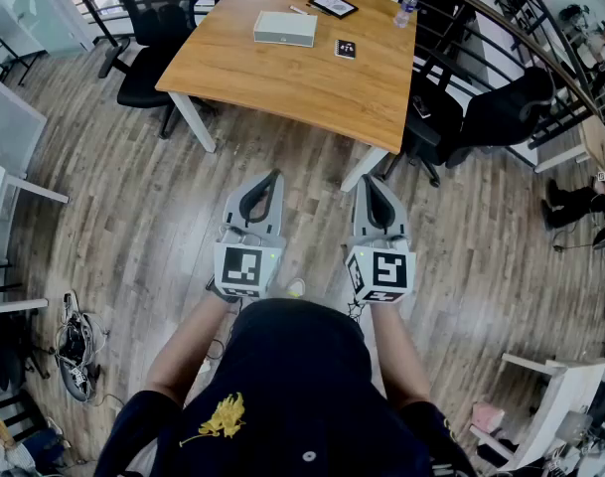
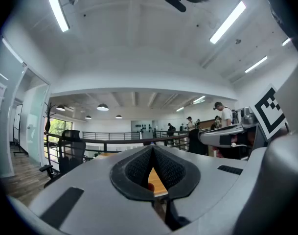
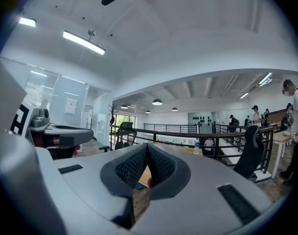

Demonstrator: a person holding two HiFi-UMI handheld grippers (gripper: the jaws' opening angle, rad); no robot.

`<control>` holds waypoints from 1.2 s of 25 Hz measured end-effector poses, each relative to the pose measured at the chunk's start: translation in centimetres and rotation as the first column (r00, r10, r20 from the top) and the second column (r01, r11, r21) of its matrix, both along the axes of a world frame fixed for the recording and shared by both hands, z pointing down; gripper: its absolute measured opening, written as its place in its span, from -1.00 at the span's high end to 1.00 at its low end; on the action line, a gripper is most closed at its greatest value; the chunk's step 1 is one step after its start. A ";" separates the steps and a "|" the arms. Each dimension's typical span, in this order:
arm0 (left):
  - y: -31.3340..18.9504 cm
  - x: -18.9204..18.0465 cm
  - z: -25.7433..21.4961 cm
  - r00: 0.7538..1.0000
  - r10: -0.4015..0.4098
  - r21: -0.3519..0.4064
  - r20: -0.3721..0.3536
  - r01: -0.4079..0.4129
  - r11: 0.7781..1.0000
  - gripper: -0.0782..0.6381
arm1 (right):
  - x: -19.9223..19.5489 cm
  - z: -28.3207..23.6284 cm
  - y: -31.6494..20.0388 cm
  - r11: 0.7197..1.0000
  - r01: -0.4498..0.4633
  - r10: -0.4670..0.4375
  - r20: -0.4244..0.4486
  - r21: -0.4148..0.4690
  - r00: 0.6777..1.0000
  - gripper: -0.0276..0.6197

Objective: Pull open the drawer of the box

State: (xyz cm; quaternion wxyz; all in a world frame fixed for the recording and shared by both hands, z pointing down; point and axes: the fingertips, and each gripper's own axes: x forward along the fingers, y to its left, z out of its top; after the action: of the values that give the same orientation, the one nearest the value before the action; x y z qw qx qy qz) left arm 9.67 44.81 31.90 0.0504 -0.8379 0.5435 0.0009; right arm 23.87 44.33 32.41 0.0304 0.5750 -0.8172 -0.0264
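Observation:
A flat white box (image 1: 285, 28) lies on the wooden table (image 1: 302, 78) at the far end of the head view; its drawer front is too small to make out. Both grippers hang over the floor, well short of the table and pointing at it. My left gripper (image 1: 272, 175) is shut and holds nothing. My right gripper (image 1: 370, 179) is shut and empty as well. In the left gripper view the fingertips of the left gripper (image 2: 152, 147) meet, with a sliver of table showing below them. The right gripper (image 3: 147, 146) shows the same in its own view.
A black tablet (image 1: 334, 5), a small black card (image 1: 346, 49) and a water bottle (image 1: 406, 8) share the table. Black office chairs stand at its left (image 1: 153, 28) and right (image 1: 481, 117). Cables (image 1: 75, 351) lie on the floor at left. People stand by a railing (image 3: 197, 131).

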 end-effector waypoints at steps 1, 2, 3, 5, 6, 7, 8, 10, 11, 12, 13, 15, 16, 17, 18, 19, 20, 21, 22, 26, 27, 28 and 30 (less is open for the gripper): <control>0.0 0.0 -0.1 1.000 -0.001 0.005 -0.004 0.001 1.000 0.76 | 0.1 0.0 -0.1 1.000 -0.002 0.002 0.001 0.000 1.000 0.91; 0.0 0.0 -0.2 1.000 -0.001 0.009 -0.006 0.002 1.000 0.76 | 0.2 0.1 -0.1 1.000 -0.004 0.004 0.002 0.000 1.000 0.91; 0.0 0.0 -0.2 1.000 -0.001 0.011 -0.005 0.001 1.000 0.76 | 0.3 0.1 -0.2 1.000 -0.005 0.005 0.003 -0.001 1.000 0.91; -0.1 0.0 -0.1 1.000 0.001 0.011 0.006 -0.001 1.000 0.76 | 0.4 0.2 -0.2 1.000 -0.007 0.007 0.006 0.002 1.000 0.91; -0.2 0.1 -0.1 1.000 0.002 0.009 0.005 -0.002 1.000 0.76 | 0.5 0.1 -0.3 1.000 -0.007 0.007 0.009 0.005 1.000 0.91; -0.3 0.1 -0.1 1.000 0.002 0.008 0.003 -0.002 1.000 0.76 | 0.5 0.1 -0.3 1.000 -0.007 0.007 0.013 0.007 1.000 0.91; -0.3 0.3 0.0 1.000 0.005 0.006 0.006 -0.005 1.000 0.76 | 0.6 0.1 -0.4 1.000 -0.009 0.008 0.017 0.008 1.000 0.91; -0.3 0.6 0.2 1.000 0.015 -0.002 0.022 -0.015 1.000 0.76 | 0.9 0.0 -0.4 1.000 -0.010 0.010 0.023 0.009 1.000 0.91; -0.3 0.8 0.3 0.999 0.024 -0.005 0.027 -0.023 1.000 0.76 | 1.0 0.0 -0.4 1.000 -0.010 0.010 0.024 0.011 1.000 0.91; -0.2 1.0 0.4 0.999 0.032 -0.007 0.029 -0.032 0.999 0.76 | 1.0 0.0 -0.4 1.000 -0.010 0.010 0.025 0.013 1.000 0.91; -0.2 1.2 0.3 0.999 0.039 -0.004 0.026 -0.039 0.999 0.76 | 1.1 -0.1 -0.4 1.000 -0.011 0.010 0.028 0.017 1.000 0.91; -0.3 1.4 0.1 0.999 0.044 0.001 0.019 -0.044 0.999 0.76 | 1.2 -0.3 -0.4 0.999 -0.016 0.015 0.034 0.029 0.999 0.91; -0.3 1.5 0.2 0.999 0.045 0.001 0.019 -0.046 0.999 0.76 | 1.3 -0.4 -0.4 0.999 -0.023 0.022 0.034 0.035 0.999 0.91; -0.5 1.6 0.1 0.999 0.046 0.000 0.016 -0.046 0.999 0.76 | 1.4 -0.4 -0.5 0.999 -0.031 0.030 0.029 0.039 0.999 0.91; -0.6 1.7 0.2 0.999 0.047 -0.001 0.016 -0.047 0.999 0.76 | 1.6 -0.4 -0.6 0.998 -0.039 0.038 0.022 0.042 0.999 0.91; -0.7 1.7 0.3 0.998 0.049 -0.005 0.025 -0.049 0.999 0.76 | 1.7 -0.4 -0.7 0.998 -0.043 0.043 0.015 0.045 0.999 0.91; -0.7 1.8 0.5 0.998 0.052 -0.010 0.039 -0.052 0.999 0.76 | 1.7 -0.3 -0.8 0.998 -0.042 0.042 0.012 0.047 0.999 0.91; -0.7 1.8 0.7 0.998 0.054 -0.012 0.045 -0.054 0.998 0.76 | 1.6 -0.2 -0.8 0.998 -0.037 0.037 0.012 0.049 0.999 0.86; -0.7 1.8 0.6 0.998 0.052 -0.008 0.039 -0.052 0.999 0.76 | 1.5 -0.2 -0.8 0.998 -0.030 0.030 0.012 0.049 0.999 0.79; -0.7 1.1 0.4 0.999 0.042 -0.003 0.032 -0.042 0.999 0.76 | 0.8 -0.2 -0.7 0.999 -0.015 0.014 0.011 0.052 1.000 0.69; -0.7 0.9 0.4 0.998 0.040 -0.008 0.041 -0.040 0.999 0.76 | 0.7 -0.2 -0.8 0.999 -0.012 0.011 0.012 0.050 1.000 0.60; -0.9 0.7 0.5 0.998 0.038 -0.013 0.051 -0.037 0.999 0.76 | 0.6 -0.2 -0.9 0.999 -0.008 0.007 0.013 0.047 1.000 0.53; -1.2 0.4 0.5 0.998 0.031 -0.017 0.062 -0.030 0.999 0.76 | 0.4 -0.3 -1.3 0.999 0.004 -0.004 0.014 0.042 1.000 0.45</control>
State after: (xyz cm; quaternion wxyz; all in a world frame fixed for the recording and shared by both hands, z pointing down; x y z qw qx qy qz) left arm 10.09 43.61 32.43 0.0606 -0.8460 0.5289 -0.0287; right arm 24.30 43.01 32.08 0.0124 0.5740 -0.8178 -0.0395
